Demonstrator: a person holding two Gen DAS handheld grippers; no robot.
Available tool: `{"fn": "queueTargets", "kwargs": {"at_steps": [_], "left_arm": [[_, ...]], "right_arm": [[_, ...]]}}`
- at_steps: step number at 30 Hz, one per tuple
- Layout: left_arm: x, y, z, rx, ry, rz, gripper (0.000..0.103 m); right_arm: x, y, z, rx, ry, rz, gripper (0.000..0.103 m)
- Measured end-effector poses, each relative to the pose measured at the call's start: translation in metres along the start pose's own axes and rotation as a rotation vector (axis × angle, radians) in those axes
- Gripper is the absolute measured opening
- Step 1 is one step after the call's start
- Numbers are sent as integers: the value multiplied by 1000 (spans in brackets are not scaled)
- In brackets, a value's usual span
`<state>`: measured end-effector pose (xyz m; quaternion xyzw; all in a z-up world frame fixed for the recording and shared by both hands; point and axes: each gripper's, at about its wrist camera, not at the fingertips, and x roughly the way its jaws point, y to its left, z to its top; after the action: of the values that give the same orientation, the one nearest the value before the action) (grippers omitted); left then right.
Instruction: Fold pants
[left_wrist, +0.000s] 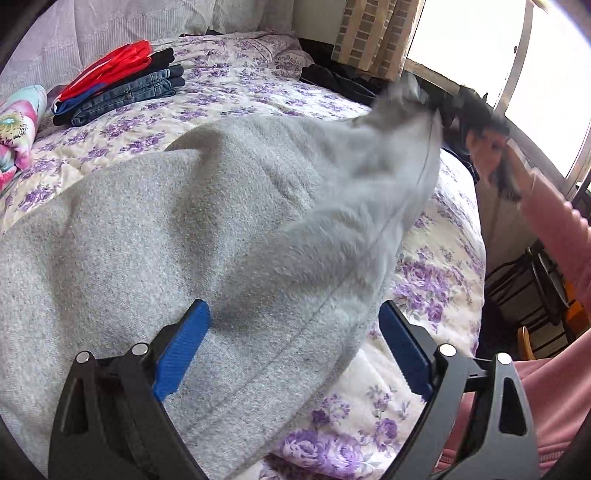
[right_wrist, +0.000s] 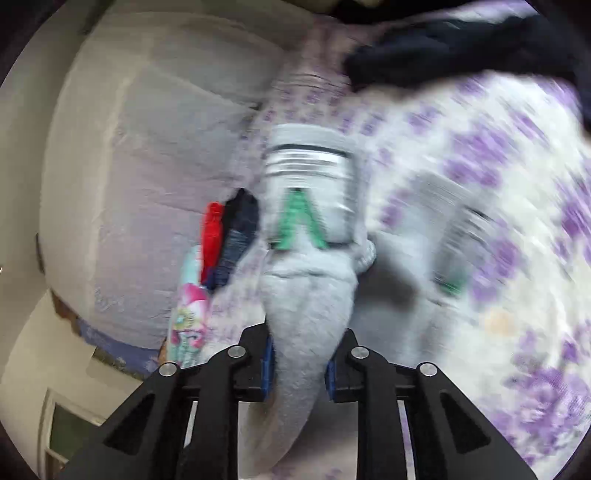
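Note:
Grey fleece pants (left_wrist: 184, 240) lie spread on the floral bed. My left gripper (left_wrist: 293, 321) is open, its blue pads (left_wrist: 181, 350) wide apart over the near edge of the pants, holding nothing. In the left wrist view the far end of the pants is lifted, blurred, toward my right gripper (left_wrist: 476, 118) at the upper right. In the right wrist view my right gripper (right_wrist: 300, 365) is shut on a bunched part of the grey pants (right_wrist: 310, 302). A striped cuff with a green mark (right_wrist: 308, 192) hangs beyond it. That view is motion-blurred.
A stack of folded clothes (left_wrist: 122, 85), red on top of denim and dark items, sits at the bed's far left by a flowered pillow (left_wrist: 18, 125). Dark garments (left_wrist: 340, 81) lie at the far end. The bed's right edge (left_wrist: 476, 258) drops to chairs. Pink sleeve (left_wrist: 561, 229) at right.

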<state>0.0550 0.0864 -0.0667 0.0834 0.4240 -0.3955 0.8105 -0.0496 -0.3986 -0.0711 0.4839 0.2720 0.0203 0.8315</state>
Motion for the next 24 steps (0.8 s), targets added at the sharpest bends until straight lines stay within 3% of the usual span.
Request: {"fn": "queueTargets", "kwargs": {"at_steps": [1, 3, 5, 7, 9, 10, 11, 13, 14, 17, 19, 21, 23, 24], "left_arm": [[0, 0, 0, 3, -1, 1, 90], [1, -1, 0, 9, 1, 5, 91], [2, -2, 0, 15, 2, 8, 92], [2, -3, 0, 16, 3, 12, 92], [2, -3, 0, 17, 2, 15, 92], [3, -3, 0, 18, 1, 15, 92], [3, -3, 0, 19, 1, 17, 92], [3, -3, 0, 20, -1, 18, 92], [2, -4, -1, 19, -3, 18, 92], [2, -3, 0, 15, -6, 15, 92], [1, -3, -1, 18, -6, 18, 92], [2, -5, -1, 26, -3, 31, 92], [3, -8, -1, 40, -1, 42, 92], [3, -9, -2, 47, 1, 51, 93]], "right_arm": [[2, -25, -4, 83, 36, -3, 22], [0, -38, -6, 126, 36, 110, 24], [-6, -17, -2, 37, -5, 103, 58], [-5, 3, 6, -34, -31, 49, 64], [4, 13, 22, -59, -39, -46, 64], [9, 19, 29, -78, -39, -111, 49], [16, 27, 37, -124, -27, -176, 22], [23, 55, 46, -259, -15, -242, 19], [19, 65, 52, -320, -31, -229, 18], [-5, 90, 60, -427, -147, -8, 19], [-10, 83, 63, -443, -203, 67, 20], [4, 47, 66, -370, -152, -40, 22], [32, -1, 68, -251, -16, -219, 32], [28, -12, 67, -222, -41, -148, 31]]}}
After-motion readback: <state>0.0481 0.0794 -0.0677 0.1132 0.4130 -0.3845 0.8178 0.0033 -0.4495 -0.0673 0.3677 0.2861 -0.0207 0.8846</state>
